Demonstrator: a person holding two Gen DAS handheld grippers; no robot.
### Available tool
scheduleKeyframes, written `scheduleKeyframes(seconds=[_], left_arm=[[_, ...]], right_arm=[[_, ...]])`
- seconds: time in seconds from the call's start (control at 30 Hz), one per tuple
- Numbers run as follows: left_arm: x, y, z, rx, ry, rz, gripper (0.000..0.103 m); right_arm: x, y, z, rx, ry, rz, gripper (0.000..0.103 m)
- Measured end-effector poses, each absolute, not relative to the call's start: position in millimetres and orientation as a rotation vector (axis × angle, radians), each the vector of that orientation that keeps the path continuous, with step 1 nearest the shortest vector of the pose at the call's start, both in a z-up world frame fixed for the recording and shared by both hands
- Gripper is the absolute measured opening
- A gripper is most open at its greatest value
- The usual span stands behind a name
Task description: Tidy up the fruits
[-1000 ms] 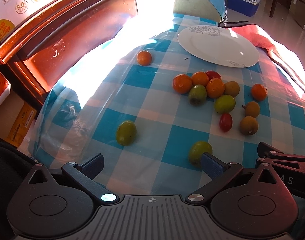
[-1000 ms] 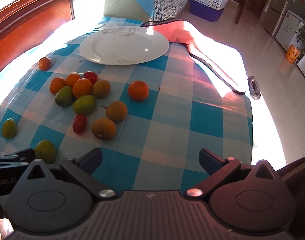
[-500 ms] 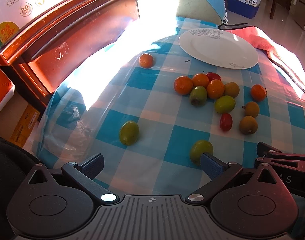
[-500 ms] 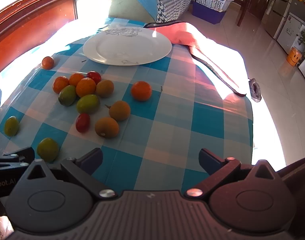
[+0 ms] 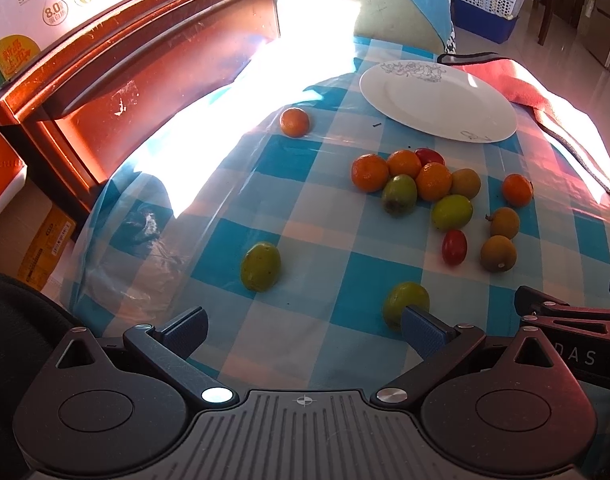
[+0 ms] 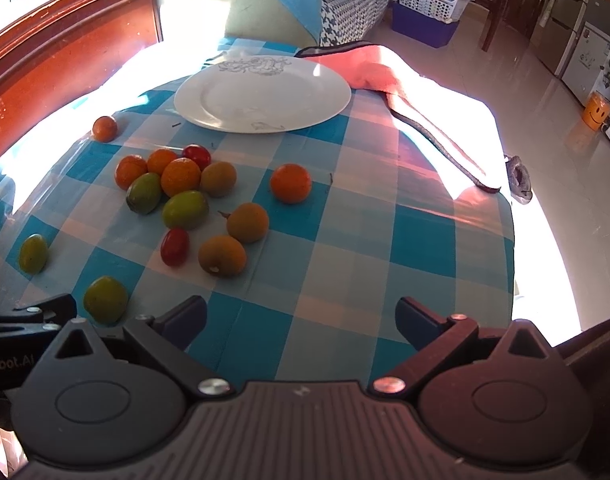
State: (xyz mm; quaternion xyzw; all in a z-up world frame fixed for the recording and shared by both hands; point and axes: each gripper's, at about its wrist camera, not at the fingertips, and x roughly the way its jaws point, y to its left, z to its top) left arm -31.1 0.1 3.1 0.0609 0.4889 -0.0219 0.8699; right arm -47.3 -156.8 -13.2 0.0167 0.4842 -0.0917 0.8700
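Several small fruits lie loose on a blue-and-white checked tablecloth [image 5: 317, 184]: a cluster of oranges [image 5: 433, 181], green fruits [image 5: 451, 212], red tomatoes [image 5: 453, 246] and brown fruits [image 5: 498, 253]. One orange [image 5: 294, 122] sits apart at the far left. Nearer me lie two green fruits [image 5: 260, 266] [image 5: 405, 303]. A white plate [image 5: 437, 100] stands empty at the back. My left gripper [image 5: 305, 330] is open above the near table edge, its right finger just in front of the nearer green fruit. My right gripper [image 6: 301, 320] is open too, with nothing between its fingers. The fruit cluster [image 6: 181, 178] lies ahead to its left.
A red wooden headboard [image 5: 117, 72] borders the table's left side. A pink cloth [image 6: 389, 76] hangs over the far right edge. Boxes [image 5: 29, 236] stand low at the left. Beyond the table are a blue basket [image 6: 425, 20] and tiled floor [image 6: 561, 152].
Both grippers have drawn back and risen slightly, so the fruits and plate sit a little lower and farther in view. Nothing on the table has moved.
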Motion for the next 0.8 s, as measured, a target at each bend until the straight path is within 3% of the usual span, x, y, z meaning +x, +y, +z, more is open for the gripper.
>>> scheduleKeyframes(seconds=[0.4,0.8], left_arm=[[-9.1,49.2,6.6,0.031,0.985,-0.003,0.102],[0.3,62.6,-4.7,0.036,0.983,0.031,0.099]], right_arm=[[-56.8,-177.5,-3.9,0.194,0.985,-0.116,0.095],[-61.0,-156.4,-5.8,0.204,0.958,0.054,0.082]])
